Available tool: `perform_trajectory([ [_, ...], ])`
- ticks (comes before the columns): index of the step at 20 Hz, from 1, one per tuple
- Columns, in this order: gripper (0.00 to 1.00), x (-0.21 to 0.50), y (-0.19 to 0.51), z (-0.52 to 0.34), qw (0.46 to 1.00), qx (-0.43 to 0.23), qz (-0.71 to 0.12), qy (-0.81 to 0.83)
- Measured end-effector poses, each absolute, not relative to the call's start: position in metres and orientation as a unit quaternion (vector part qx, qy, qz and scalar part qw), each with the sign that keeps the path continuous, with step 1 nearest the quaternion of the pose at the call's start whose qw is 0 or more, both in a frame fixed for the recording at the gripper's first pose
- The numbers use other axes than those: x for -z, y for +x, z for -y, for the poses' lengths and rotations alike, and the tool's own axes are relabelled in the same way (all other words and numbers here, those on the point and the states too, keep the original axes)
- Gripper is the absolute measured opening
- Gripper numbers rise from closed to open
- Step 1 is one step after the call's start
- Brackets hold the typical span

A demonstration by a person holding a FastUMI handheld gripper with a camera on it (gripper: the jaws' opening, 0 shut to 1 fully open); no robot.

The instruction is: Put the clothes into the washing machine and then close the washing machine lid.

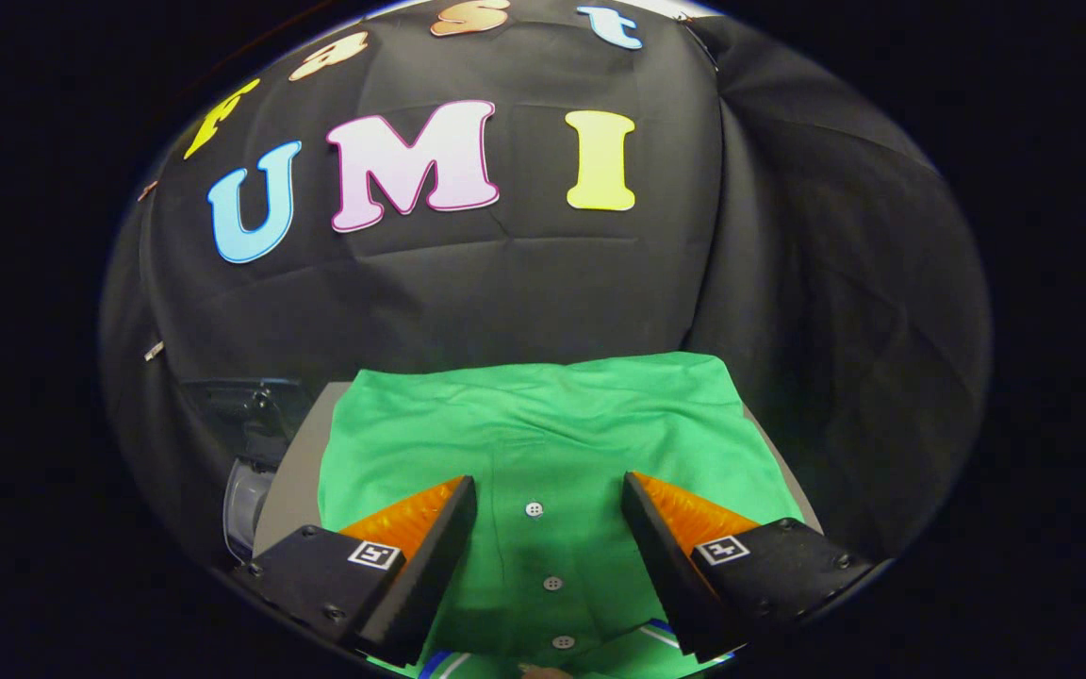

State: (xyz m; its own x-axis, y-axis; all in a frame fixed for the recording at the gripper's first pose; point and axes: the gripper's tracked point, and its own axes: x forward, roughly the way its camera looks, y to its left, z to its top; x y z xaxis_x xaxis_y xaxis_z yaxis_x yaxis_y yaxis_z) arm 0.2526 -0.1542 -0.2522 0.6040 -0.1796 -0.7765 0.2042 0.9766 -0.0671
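A folded green shirt [543,434] with a row of white buttons [534,510] lies flat on a grey table [293,481], spreading from under my fingers to the far table edge. My gripper [550,490] hovers over its near part, open wide, with the button placket between the two fingers and nothing pressed. To the left of the table, lower down, stands the washing machine [246,453] with a clear, curved lid part [243,505] showing; its inside is hidden in the dark.
Black cloth forms the booth wall behind and to the right of the table. The table's left margin beside the shirt is bare grey. A striped blue and white collar edge [439,663] peeks out at the shirt's near end.
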Motion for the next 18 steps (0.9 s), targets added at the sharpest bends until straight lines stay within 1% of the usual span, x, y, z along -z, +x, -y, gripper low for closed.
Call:
perform_trajectory([
  [7, 0.99, 0.257, 0.248, 0.155, 0.877, 0.105, -0.47, -0.003],
  [9, 0.97, 0.258, 0.248, 0.155, 0.87, 0.102, -0.482, -0.004],
  [11, 0.66, 0.258, 0.251, 0.163, 0.867, 0.111, -0.486, -0.008],
  [14, 0.21, 0.259, 0.249, 0.163, 0.868, 0.105, -0.484, -0.015],
  [15, 0.21, 0.26, 0.25, 0.163, 0.872, 0.107, -0.478, -0.015],
  [16, 0.05, 0.259, 0.251, 0.163, 0.874, 0.106, -0.474, -0.013],
  [18, 0.05, 0.257, 0.25, 0.164, 0.878, 0.107, -0.467, -0.009],
])
